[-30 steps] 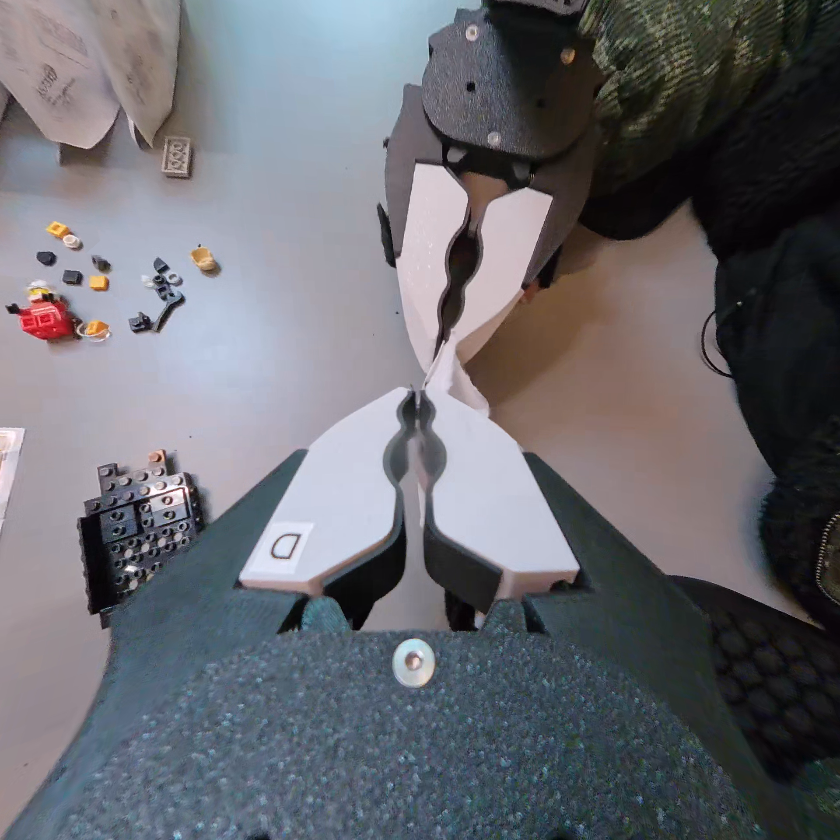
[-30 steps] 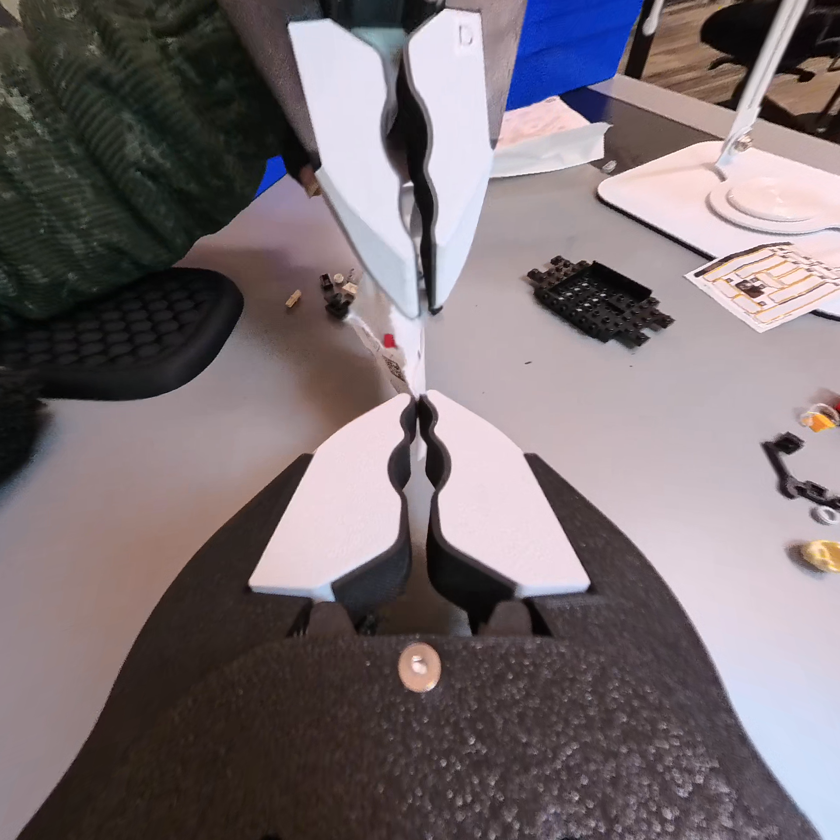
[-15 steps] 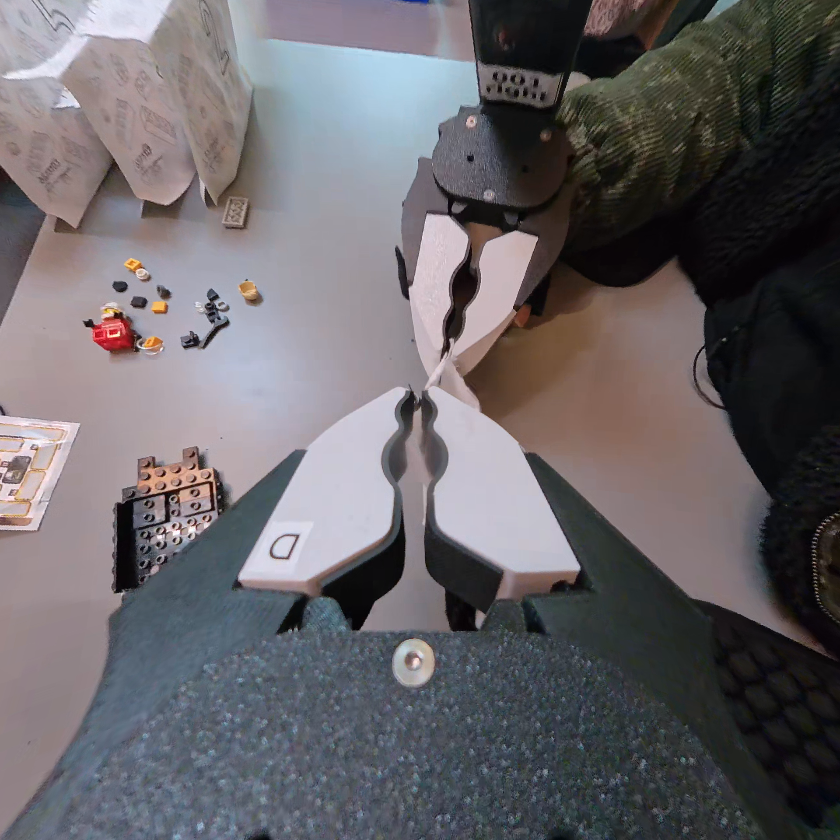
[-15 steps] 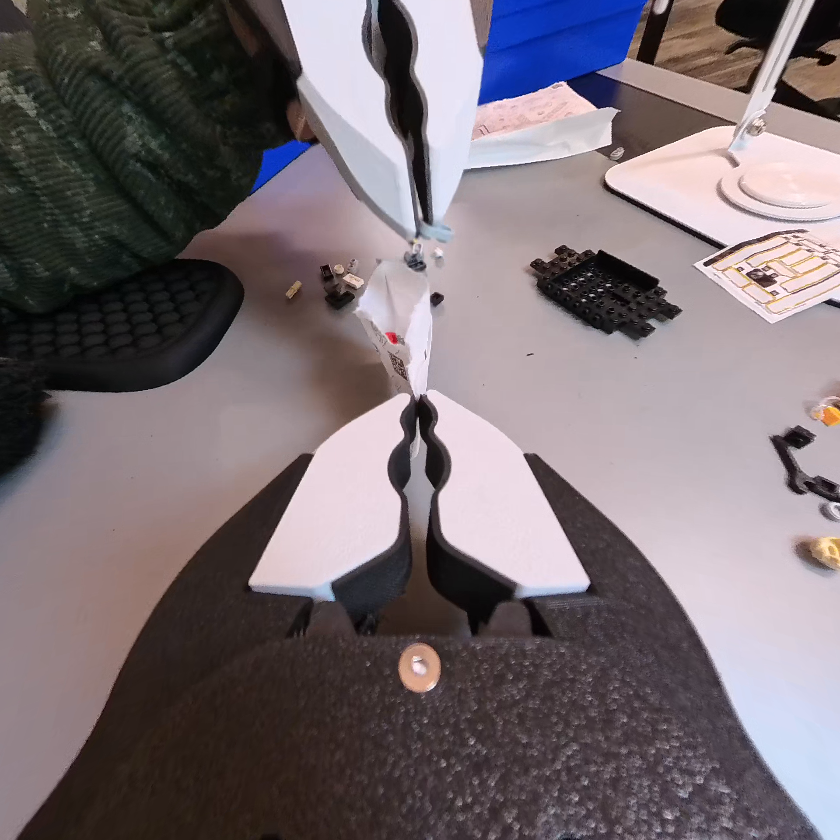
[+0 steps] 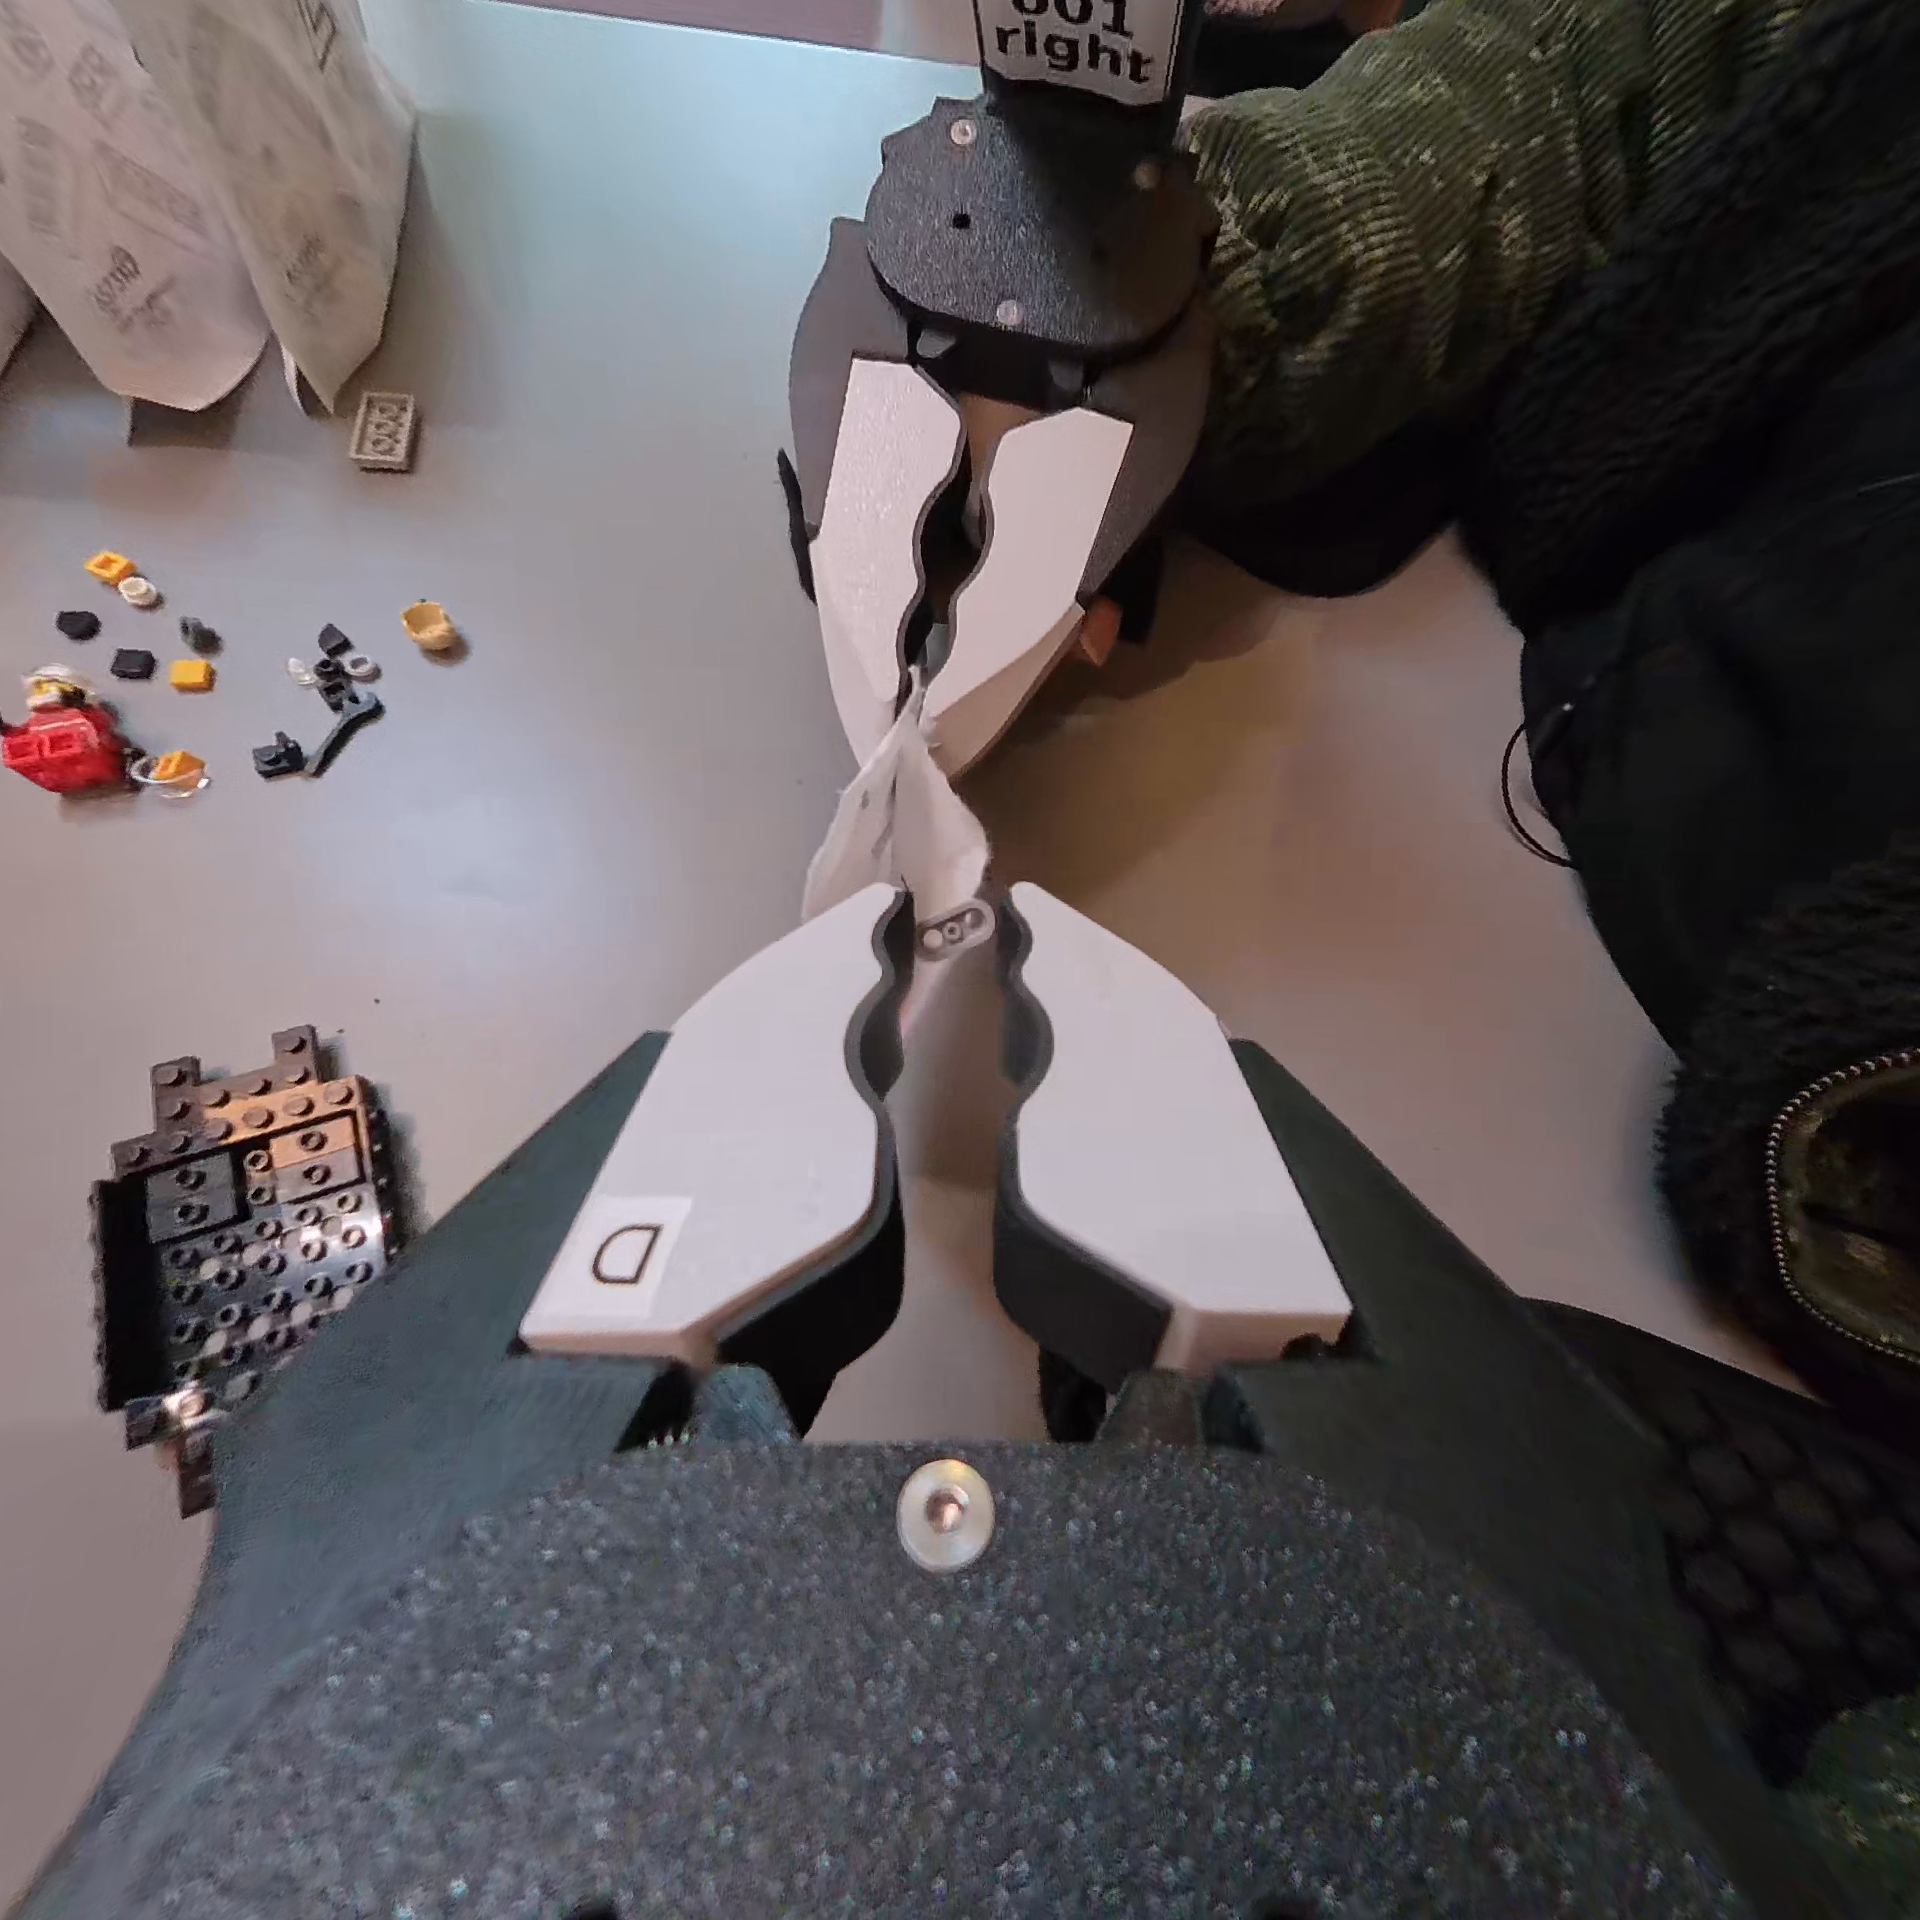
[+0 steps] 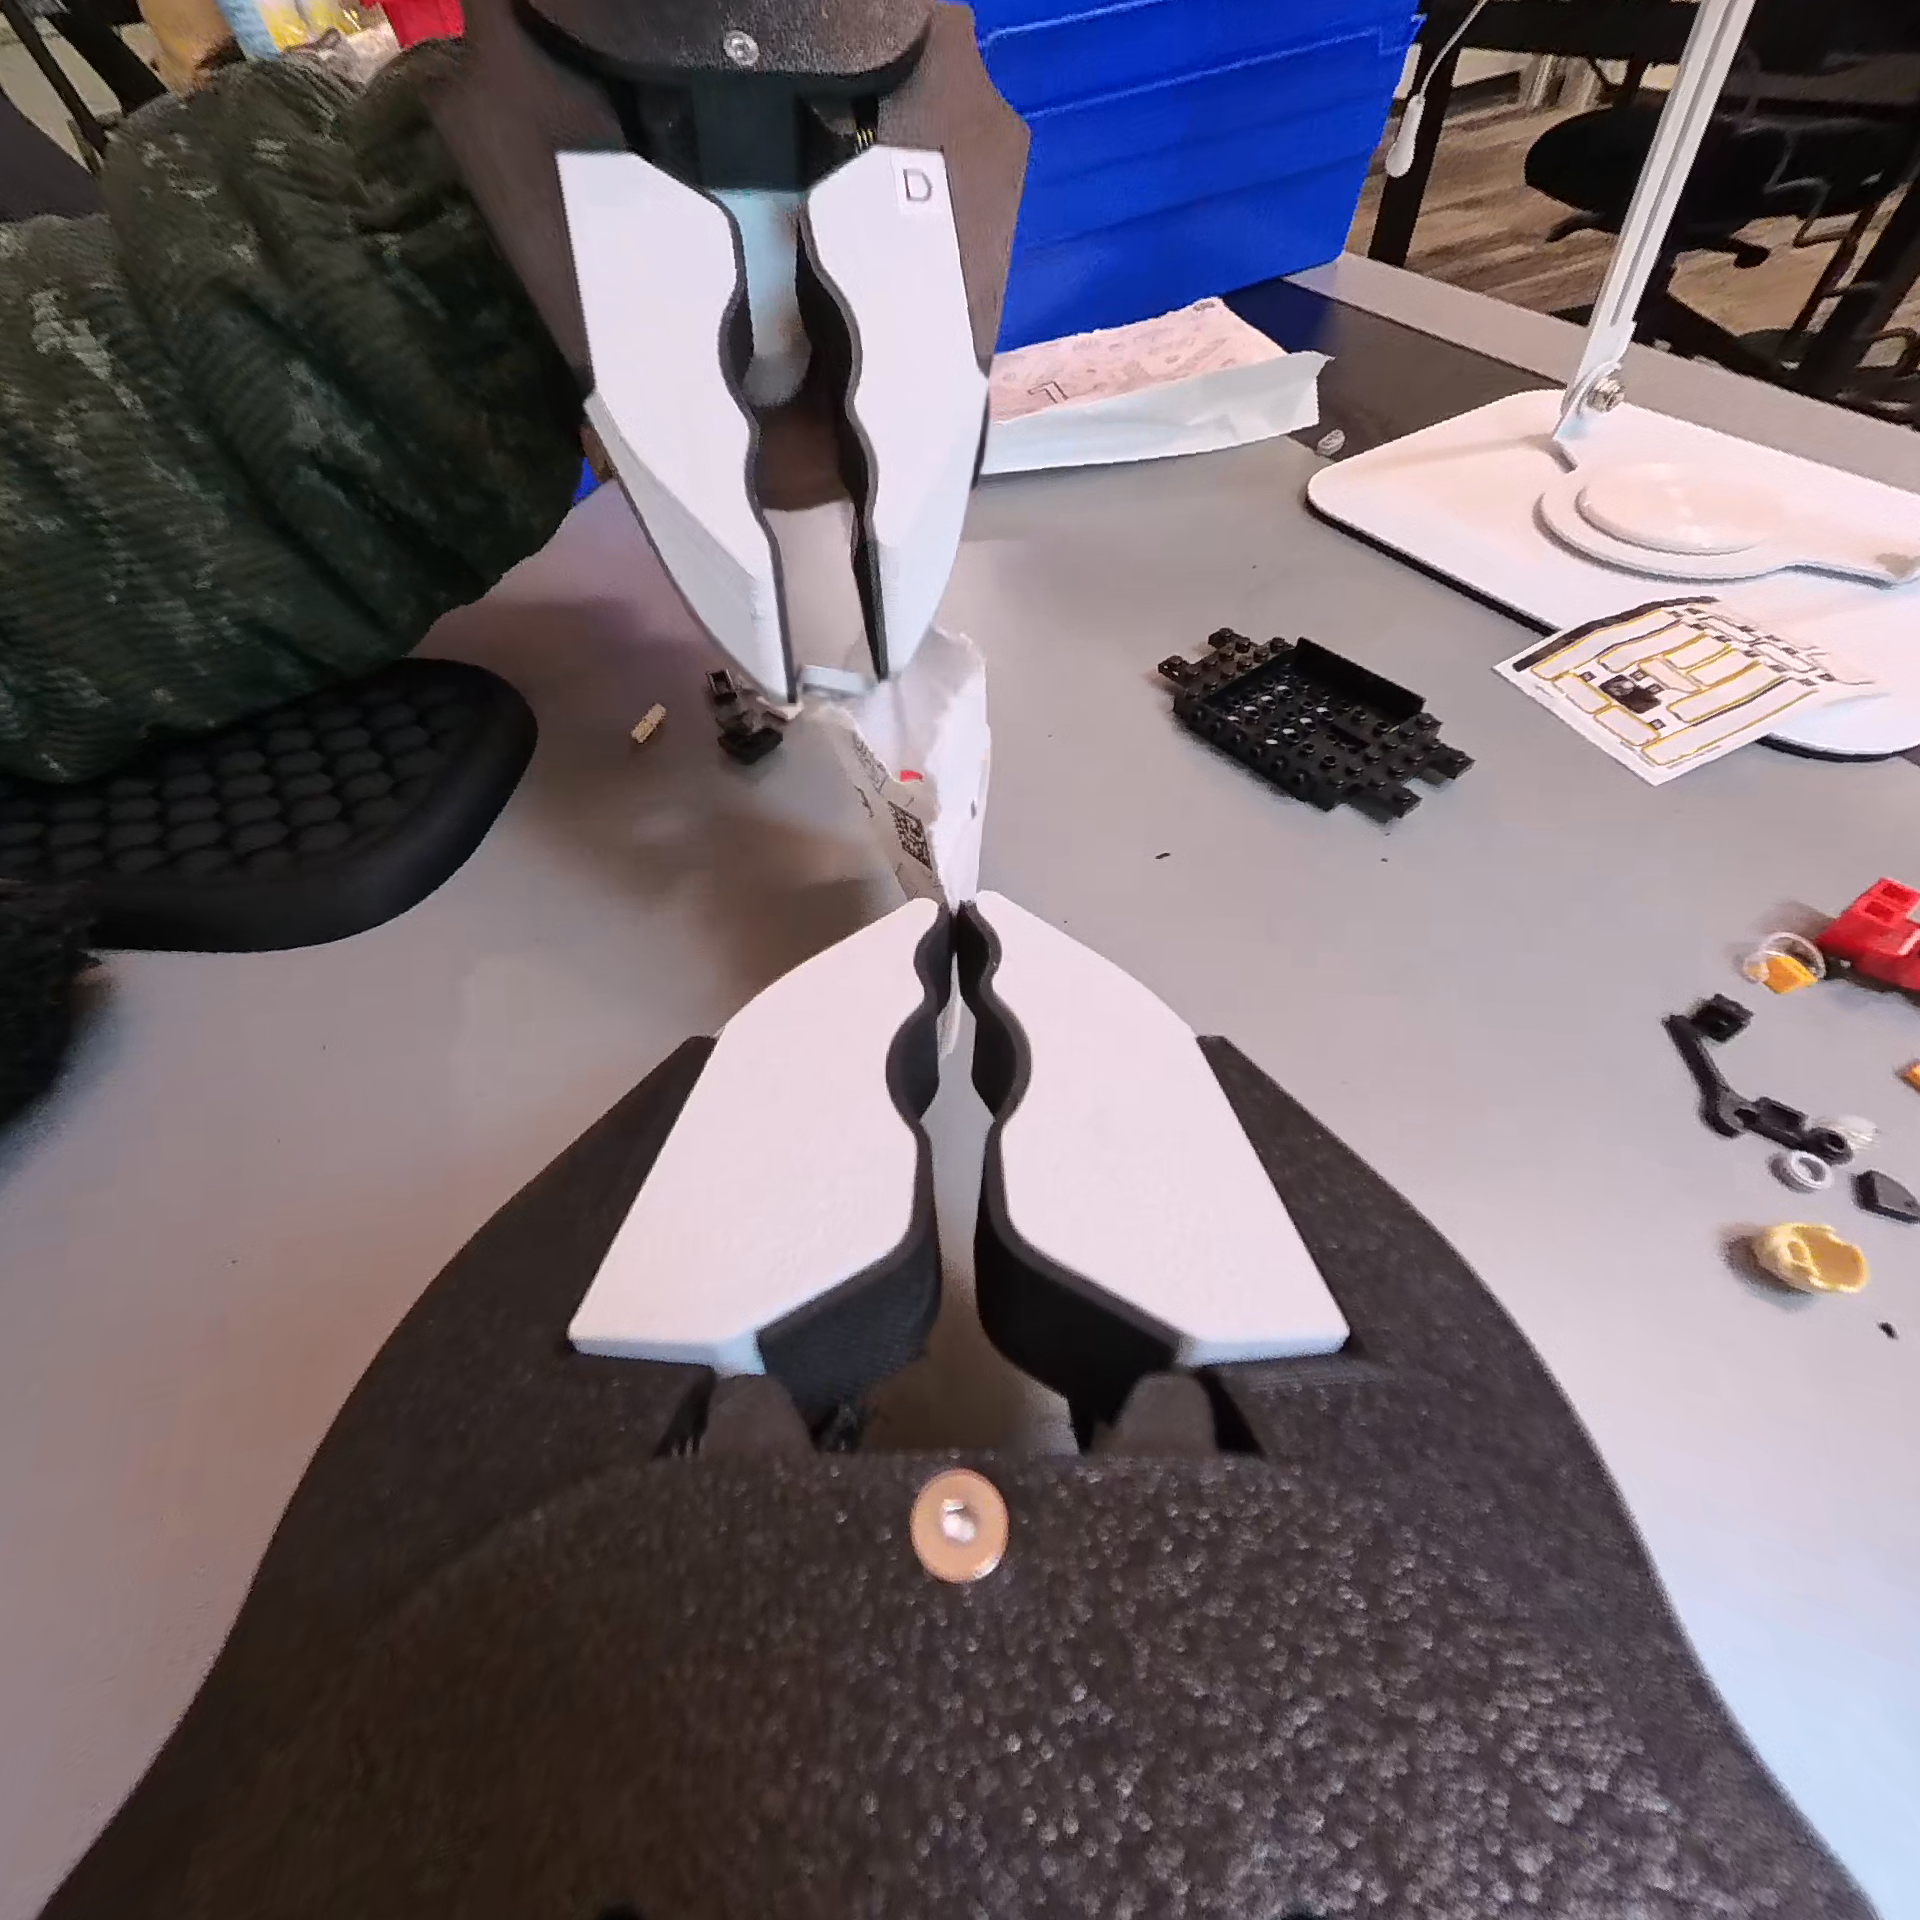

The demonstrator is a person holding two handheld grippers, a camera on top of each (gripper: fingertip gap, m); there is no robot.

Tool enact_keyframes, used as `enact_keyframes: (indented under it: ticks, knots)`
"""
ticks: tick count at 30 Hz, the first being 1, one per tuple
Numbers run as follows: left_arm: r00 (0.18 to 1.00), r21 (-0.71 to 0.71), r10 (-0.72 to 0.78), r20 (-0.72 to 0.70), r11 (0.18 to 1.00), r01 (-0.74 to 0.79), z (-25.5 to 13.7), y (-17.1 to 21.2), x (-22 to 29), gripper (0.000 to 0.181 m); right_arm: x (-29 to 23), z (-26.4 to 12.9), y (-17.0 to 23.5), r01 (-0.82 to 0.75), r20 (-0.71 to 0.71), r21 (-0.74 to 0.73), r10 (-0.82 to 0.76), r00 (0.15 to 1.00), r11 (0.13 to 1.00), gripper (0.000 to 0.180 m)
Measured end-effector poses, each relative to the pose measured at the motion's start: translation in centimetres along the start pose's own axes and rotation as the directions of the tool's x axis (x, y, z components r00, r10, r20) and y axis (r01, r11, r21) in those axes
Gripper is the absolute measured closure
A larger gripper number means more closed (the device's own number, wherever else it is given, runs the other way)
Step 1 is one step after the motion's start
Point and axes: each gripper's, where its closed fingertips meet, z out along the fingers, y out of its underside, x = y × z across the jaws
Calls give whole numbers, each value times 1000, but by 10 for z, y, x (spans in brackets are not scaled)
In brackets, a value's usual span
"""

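My left gripper point(image 5: 951, 904) has widened since half a second ago. Its tips now pinch a small grey piece point(image 5: 956, 930), just beside the torn white bag point(image 6: 925, 769) that my right gripper point(image 6: 956, 914) clamps tight above the grey table point(image 5: 571, 883) — loose bricks point(image 5: 332, 686) lie scattered, with a blue bin point(image 6: 1195, 135) behind.

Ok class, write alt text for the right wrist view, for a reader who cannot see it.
The right gripper pinches a torn white paper bag above a grey table; opposite, the left gripper holds a small grey piece. Toy bricks lie scattered.
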Motion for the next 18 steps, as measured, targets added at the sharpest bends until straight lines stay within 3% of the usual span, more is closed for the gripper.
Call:
enact_keyframes:
  ticks: [10, 18]
  knots:
    - [989, 44, -20, 146, 999, 14, -28, 0, -19, 164, -6, -3, -10, 12, 31, 63, -14, 999, 998, 180]
    - [996, 39, -26, 89, 999, 22, -10, -3, -14, 159, -15, -4, -17, 67, 56, 106, -73, 996, 992, 179]
